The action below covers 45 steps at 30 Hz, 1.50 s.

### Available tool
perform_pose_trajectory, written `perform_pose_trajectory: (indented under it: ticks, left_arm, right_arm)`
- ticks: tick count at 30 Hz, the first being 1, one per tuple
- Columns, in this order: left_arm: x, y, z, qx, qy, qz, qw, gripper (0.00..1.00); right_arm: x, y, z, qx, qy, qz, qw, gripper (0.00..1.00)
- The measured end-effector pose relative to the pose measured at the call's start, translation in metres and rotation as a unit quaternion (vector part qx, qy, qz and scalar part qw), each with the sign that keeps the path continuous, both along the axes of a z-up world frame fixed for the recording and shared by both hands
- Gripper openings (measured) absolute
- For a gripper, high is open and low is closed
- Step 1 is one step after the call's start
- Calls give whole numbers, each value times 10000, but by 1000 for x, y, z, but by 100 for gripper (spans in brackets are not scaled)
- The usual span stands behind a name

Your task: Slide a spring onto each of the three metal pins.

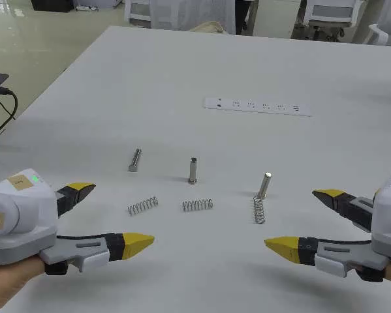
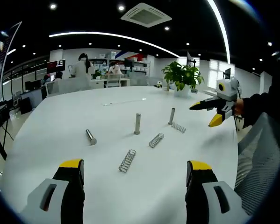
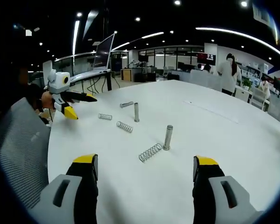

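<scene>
Left gripper: white-and-yellow left gripper [image 1: 120, 214], jaws spread and empty, above the near edge of the white table [image 1: 182, 72].
Right gripper: matching right gripper [image 1: 292, 218], also released, further right along the near edge.
Pins: three short grey metal pins [image 1: 192, 170] in a row mid-table; the leftmost lies flat, the others stand.
Springs: three small steel coil springs [image 1: 197, 205], one lying nearside of each pin, none threaded yet; they seem paired off for pickup.
Strip: white power strip [image 1: 257, 105] toward the far edge, well apart.

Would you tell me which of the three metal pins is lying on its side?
The leftmost pin; the middle pin and right pin stand upright.
</scene>
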<state>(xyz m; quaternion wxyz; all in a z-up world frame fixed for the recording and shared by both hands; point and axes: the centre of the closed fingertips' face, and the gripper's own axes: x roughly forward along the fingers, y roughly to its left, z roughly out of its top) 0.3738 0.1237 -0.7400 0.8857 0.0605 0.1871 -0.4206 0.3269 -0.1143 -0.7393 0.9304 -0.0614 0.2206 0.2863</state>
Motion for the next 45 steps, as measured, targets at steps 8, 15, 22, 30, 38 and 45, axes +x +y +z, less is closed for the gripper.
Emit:
perform_pose_trajectory:
  ticks: [8,15,22,30,38,45]
  left_arm:
    - [-1,0,-1,18,5,-3,10000,87]
    - [-1,1,-1,29,3,-6,10000,86]
    - [-1,1,-1,32,3,-5,10000,86]
    - [-1,1,-2,63,1,-6,10000,85]
    - [0,0,-2,71,4,-8,10000,85]
    - [1,0,-3,79,13,-8,10000,85]
  right_arm:
    - [-1,0,0,-6,13,2,10000,82]
    - [-1,1,-1,-9,13,2,10000,82]
    - [-2,2,0,-12,11,7,10000,82]
    - [-2,1,-1,-15,19,19,10000,82]
    - [-1,1,-2,-22,24,32,10000,82]
    - [-2,1,-3,-33,44,41,10000,82]
